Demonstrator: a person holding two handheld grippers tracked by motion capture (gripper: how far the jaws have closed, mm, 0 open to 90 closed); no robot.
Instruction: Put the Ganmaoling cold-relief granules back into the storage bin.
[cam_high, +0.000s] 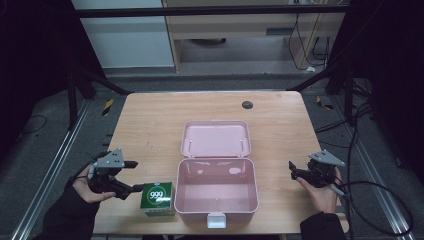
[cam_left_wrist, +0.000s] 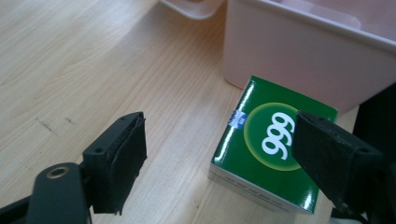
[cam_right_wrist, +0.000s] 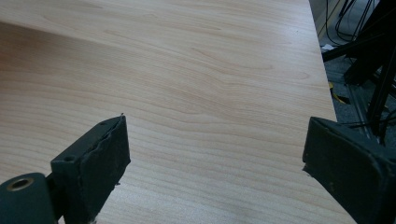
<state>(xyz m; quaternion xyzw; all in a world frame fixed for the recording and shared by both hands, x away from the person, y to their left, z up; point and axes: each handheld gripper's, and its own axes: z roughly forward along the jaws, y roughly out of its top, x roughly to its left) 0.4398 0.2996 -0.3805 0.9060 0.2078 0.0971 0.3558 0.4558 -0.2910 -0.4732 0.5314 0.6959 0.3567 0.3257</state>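
A small green box (cam_high: 157, 198) marked "999" lies on the wooden table (cam_high: 150, 120), touching the front left corner of an open pink plastic case (cam_high: 252, 190). The case's lid (cam_high: 216, 139) is folded flat behind it and the case holds nothing. My left gripper (cam_high: 136, 176) is open just left of the green box; in the left gripper view the green box (cam_left_wrist: 266, 140) lies ahead, partly behind the right jaw of my left gripper (cam_left_wrist: 219, 126), with the pink case (cam_left_wrist: 303, 51) beyond. My right gripper (cam_high: 292, 170) is open, right of the case; in its own view my right gripper (cam_right_wrist: 217, 126) frames bare table (cam_right_wrist: 187, 70).
A dark round grommet (cam_high: 247, 104) sits near the table's far edge. A white latch (cam_high: 216, 219) sticks out at the case's front. Cables (cam_high: 380, 200) trail over the floor at the right, and black frame legs (cam_high: 100, 82) stand beyond the table.
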